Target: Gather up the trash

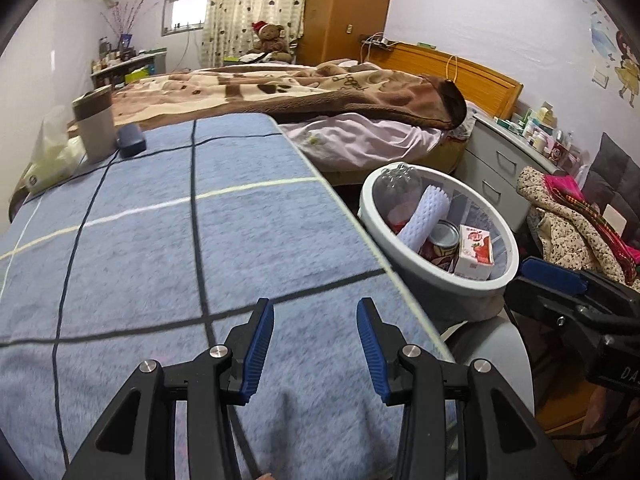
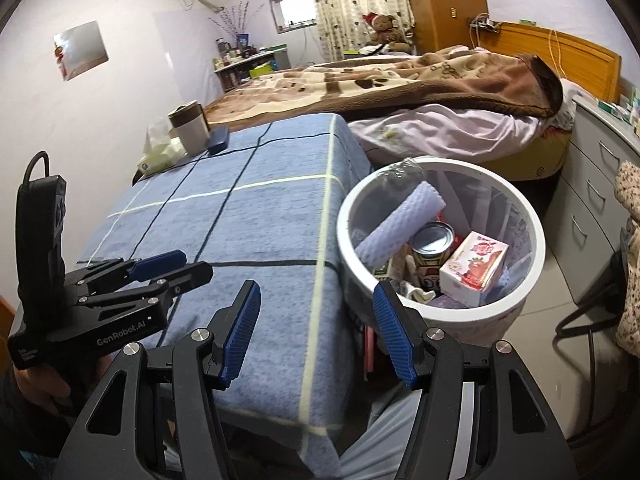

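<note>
Left gripper (image 1: 316, 316) level over tablecloth (image 1: 160, 248), agape.

The blue checked table (image 1: 240, 240) bears a cup (image 1: 95, 126), dark case (image 1: 131, 141) and tissue pack (image 1: 52, 160) at its far end.

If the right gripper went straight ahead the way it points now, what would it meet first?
Probably the near rim of the white trash bin; the right gripper, open and empty, straddles the table's edge, so depth is uncertain.

Pale lilac walls (image 2: 132, 80). Small bright window (image 2: 295, 9) beside patterned curtain (image 2: 356, 4). Wooden wardrobe (image 1: 348, 8) by far wall. Bed (image 1: 304, 92) under brown blanket, wooden headboard (image 1: 460, 68). Grey drawer unit (image 1: 504, 168) at right. Floor (image 2: 548, 320) possibly tiled.
</note>
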